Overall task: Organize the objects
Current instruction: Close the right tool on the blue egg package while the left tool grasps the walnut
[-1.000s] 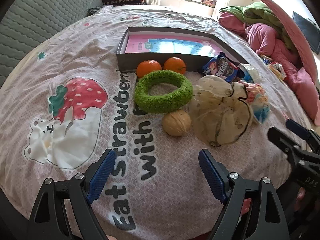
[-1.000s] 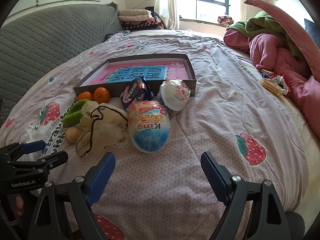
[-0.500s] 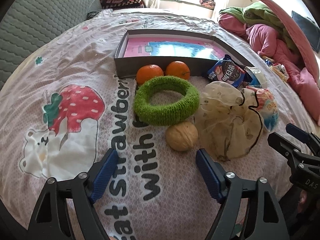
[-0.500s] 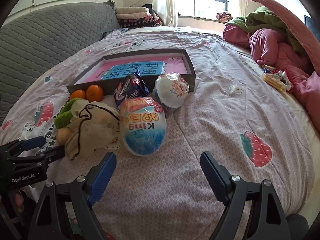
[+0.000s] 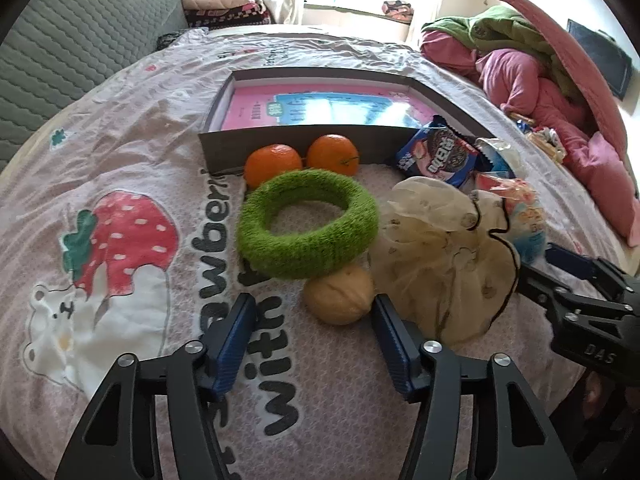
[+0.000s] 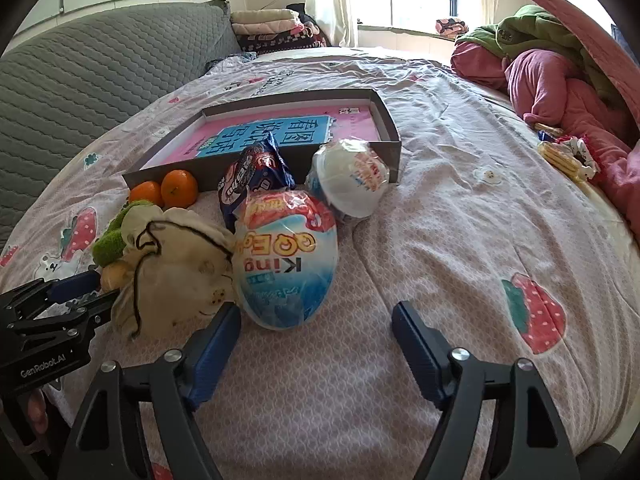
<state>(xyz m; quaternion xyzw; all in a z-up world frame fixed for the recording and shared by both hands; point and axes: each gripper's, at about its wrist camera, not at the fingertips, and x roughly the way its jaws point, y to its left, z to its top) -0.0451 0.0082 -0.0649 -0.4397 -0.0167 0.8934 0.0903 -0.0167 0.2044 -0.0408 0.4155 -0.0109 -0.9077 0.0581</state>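
A tan walnut (image 5: 338, 300) lies on the bedspread just below a green fuzzy ring (image 5: 308, 224). My left gripper (image 5: 313, 303) straddles the walnut with its jaws closing. The right fingertip is at the nut's edge and the left one stands apart. A cream drawstring pouch (image 5: 440, 248) lies beside it. In the right wrist view a large blue-and-white egg packet (image 6: 286, 260) lies just ahead of my right gripper (image 6: 316, 312), whose jaws are closing with nothing pressed between them. The egg's lower end sits near the left fingertip.
A shallow grey box (image 5: 280, 144) with a pink sheet inside stands behind two oranges (image 5: 272, 164), a cookie packet (image 5: 438, 156) and a smaller white egg (image 6: 352, 176). Pink and green bedding (image 6: 560, 80) is piled at the right. A grey quilted headboard (image 6: 100, 72) is left.
Both grippers have come forward and lower toward the objects, and their jaws have narrowed. The left one now flanks the walnut. The right one has reached the egg packet.
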